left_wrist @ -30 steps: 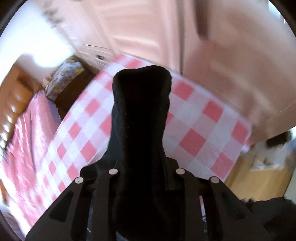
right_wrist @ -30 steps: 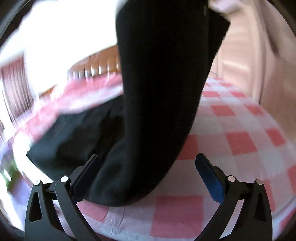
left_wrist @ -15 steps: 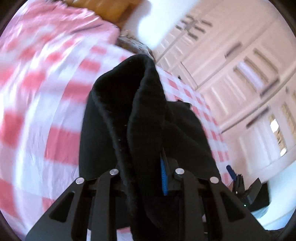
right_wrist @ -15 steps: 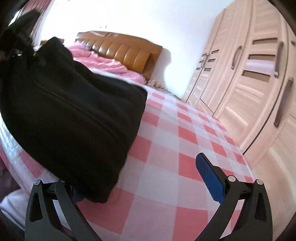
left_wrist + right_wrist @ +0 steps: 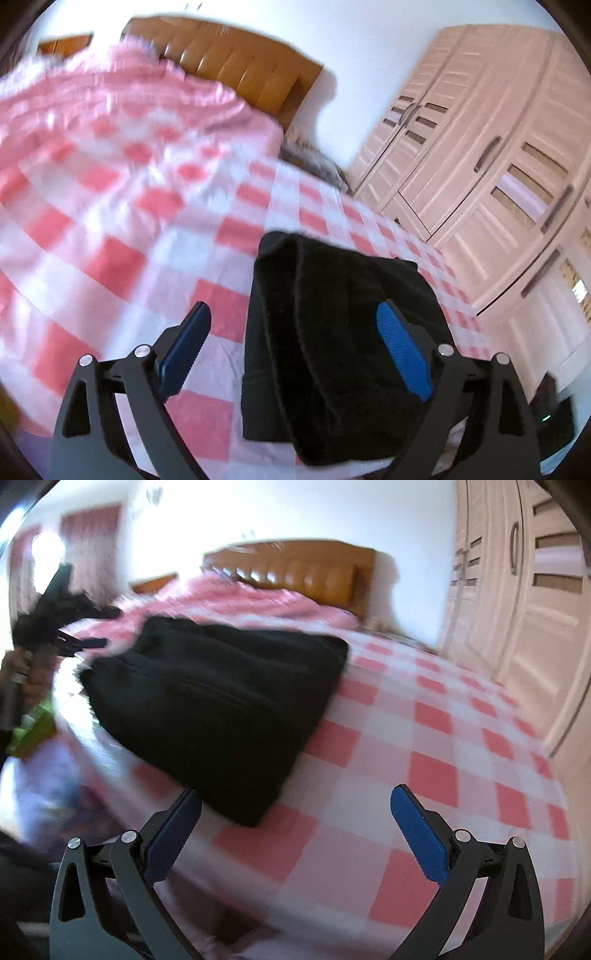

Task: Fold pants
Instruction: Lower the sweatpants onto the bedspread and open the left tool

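Observation:
The black pants (image 5: 332, 332) lie folded in a thick bundle on the pink-and-white checked bed sheet (image 5: 122, 266). My left gripper (image 5: 292, 309) hovers over them with its jaws opening wide. The bundle sits between the blue pads (image 5: 402, 354), nearer the right one, and neither pad presses on it. In the right wrist view the pants (image 5: 221, 701) rest near the bed's left edge. My right gripper (image 5: 295, 794) stands open and empty just in front of their near corner. The left gripper (image 5: 74, 642), held by a hand (image 5: 26, 679), shows blurred at the far left.
A brown padded headboard (image 5: 236, 62) and a bunched pink quilt (image 5: 110, 103) fill the far end of the bed. Pale wardrobe doors (image 5: 498, 177) run along the right side. Something green (image 5: 33, 731) lies below the bed's left edge.
My left gripper, shut on the pants before, has opened and let them go onto the bed. My right gripper has drawn back from the bundle, still open.

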`<state>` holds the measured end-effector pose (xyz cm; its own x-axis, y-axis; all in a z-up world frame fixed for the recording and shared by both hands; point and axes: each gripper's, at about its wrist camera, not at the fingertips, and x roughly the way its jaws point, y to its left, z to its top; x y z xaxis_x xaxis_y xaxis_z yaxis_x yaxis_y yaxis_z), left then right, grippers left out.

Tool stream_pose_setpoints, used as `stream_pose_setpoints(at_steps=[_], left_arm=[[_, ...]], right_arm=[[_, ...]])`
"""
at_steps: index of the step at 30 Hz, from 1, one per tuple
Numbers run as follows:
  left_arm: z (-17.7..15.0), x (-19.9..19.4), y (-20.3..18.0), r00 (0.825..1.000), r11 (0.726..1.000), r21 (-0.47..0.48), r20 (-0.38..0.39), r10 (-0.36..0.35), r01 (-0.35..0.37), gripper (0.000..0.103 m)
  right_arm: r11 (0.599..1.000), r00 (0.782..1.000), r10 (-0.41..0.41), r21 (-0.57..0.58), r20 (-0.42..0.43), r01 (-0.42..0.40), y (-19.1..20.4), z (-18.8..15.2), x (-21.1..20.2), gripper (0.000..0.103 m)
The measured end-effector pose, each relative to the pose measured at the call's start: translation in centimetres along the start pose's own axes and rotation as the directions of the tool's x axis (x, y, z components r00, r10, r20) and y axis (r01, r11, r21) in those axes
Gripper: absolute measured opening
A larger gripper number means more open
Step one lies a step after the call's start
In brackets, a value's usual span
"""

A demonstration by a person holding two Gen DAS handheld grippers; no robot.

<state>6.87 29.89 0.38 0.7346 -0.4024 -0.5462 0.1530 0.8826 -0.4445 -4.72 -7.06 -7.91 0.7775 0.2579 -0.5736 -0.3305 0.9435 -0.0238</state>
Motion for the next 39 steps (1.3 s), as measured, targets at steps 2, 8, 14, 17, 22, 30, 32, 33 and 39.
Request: stream_pose_setpoints(at_steps=[2, 8, 14, 17, 22, 30, 32, 33, 39], left_arm=[[-0.2, -1.1, -2.6, 1.000, 0.997, 0.083, 0.013, 0.003, -0.004, 0.097], [-1.4, 2.8, -10.2, 0.993, 0.946, 0.325, -0.103, 0.050, -0.014, 0.101], [-2.6, 9.5, -12.9, 0.951, 0.888, 0.445, -0.206, 0.231, -0.120, 0.101], [-3.2, 9.8, -12.0, 0.949, 0.891, 0.436, -0.206, 0.240, -0.130, 0.101], [-2.7, 7.6, -10.3, 0.955, 0.884, 0.414, -0.099, 0.280, -0.216, 0.101], [-0.9, 3.1, -6.2, 0.950, 0.888, 0.388, -0.086, 0.299, -0.245, 0.101], [-1.3, 2.8, -5.5, 0.961, 0.910, 0.373, -0.130, 0.246, -0.182, 0.101], [-1.5, 3.0, -5.3, 0.962, 0.915, 0.369, -0.145, 0.232, -0.165, 0.100], [-1.7, 6.0, -5.2, 0.955, 0.930, 0.357, -0.236, 0.180, -0.088, 0.085]], right_arm=[[0.996, 0.996, 0.073, 0.041, 0.050, -0.075, -0.1, 0.4, -1.4, 0.099], [0.945, 0.948, 0.296, 0.105, 0.116, -0.308, 0.8, 4.5, -0.3, 0.099], [0.953, 0.952, 0.302, 0.023, 0.047, -0.303, 3.9, 6.4, 2.9, 0.099], [0.933, 0.933, 0.359, 0.044, -0.026, -0.358, 4.4, 5.4, 4.2, 0.099], [0.930, 0.931, 0.365, 0.044, -0.014, -0.364, 4.2, 5.2, 3.9, 0.099], [0.942, 0.942, 0.334, 0.041, -0.011, -0.334, 4.6, 5.2, 3.6, 0.099], [0.942, 0.943, 0.334, 0.047, -0.009, -0.333, 4.5, 5.2, 3.8, 0.099], [0.942, 0.943, 0.333, 0.048, -0.008, -0.332, 4.5, 5.2, 4.0, 0.099], [0.944, 0.945, 0.327, 0.042, -0.009, -0.326, 4.5, 5.2, 3.8, 0.099]])
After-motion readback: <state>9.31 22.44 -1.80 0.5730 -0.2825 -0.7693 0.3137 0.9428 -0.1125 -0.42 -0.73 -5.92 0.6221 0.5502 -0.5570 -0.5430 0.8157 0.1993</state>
